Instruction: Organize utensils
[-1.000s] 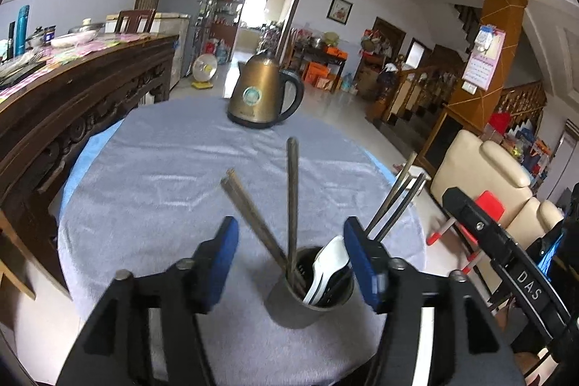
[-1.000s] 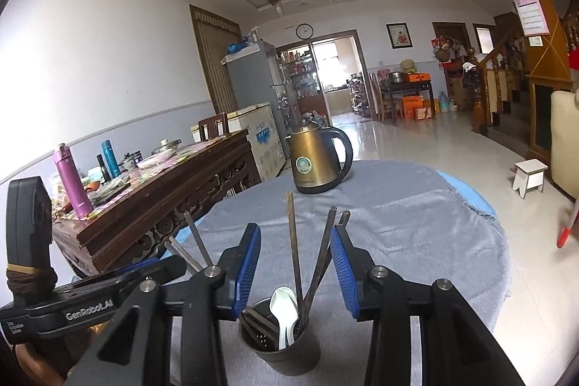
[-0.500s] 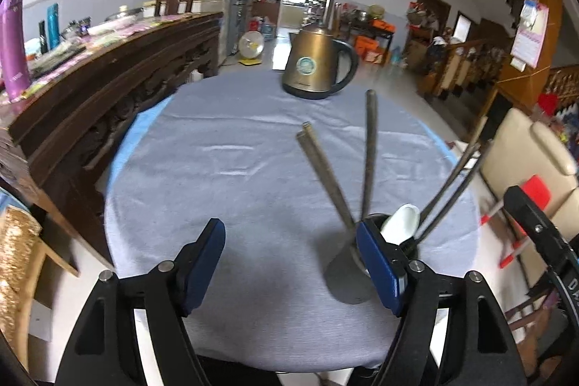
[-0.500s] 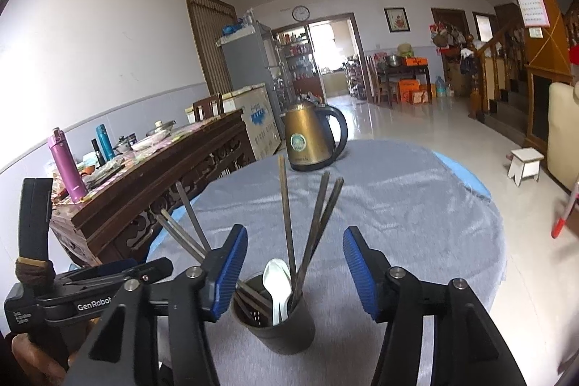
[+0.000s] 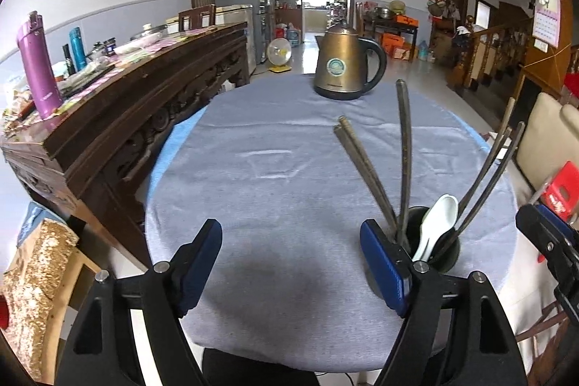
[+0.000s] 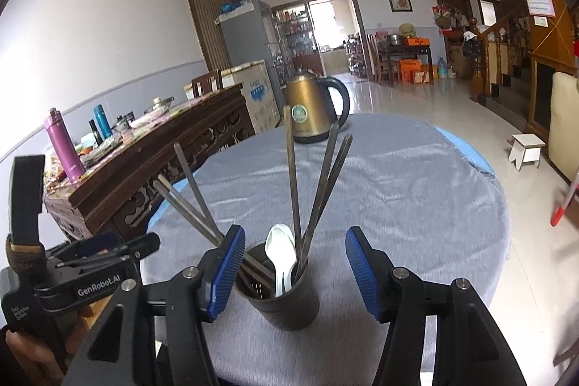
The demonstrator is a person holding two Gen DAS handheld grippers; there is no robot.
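A dark cup (image 6: 286,299) stands on the grey-clothed round table (image 5: 271,169), holding several metal chopsticks (image 6: 293,183) and a white spoon (image 6: 280,252). My right gripper (image 6: 295,241) is open, its blue pads on either side of the cup's top and clear of the utensils. My left gripper (image 5: 289,230) has its jaws opening over bare cloth with nothing between them. In the left wrist view the cup (image 5: 439,245) sits just right of its right finger, with the white spoon (image 5: 438,223) leaning out.
A bronze kettle (image 5: 343,64) stands at the table's far edge. A carved wooden sideboard (image 5: 126,89) with a purple bottle (image 5: 38,67) runs along the left. A cream armchair (image 5: 542,140) is at the right, and a small white stool (image 6: 526,147) sits on the floor.
Both grippers' jaws have widened. The left gripper swung left, so the cup went from between its fingers to beside its right finger. The right gripper stayed over the cup.
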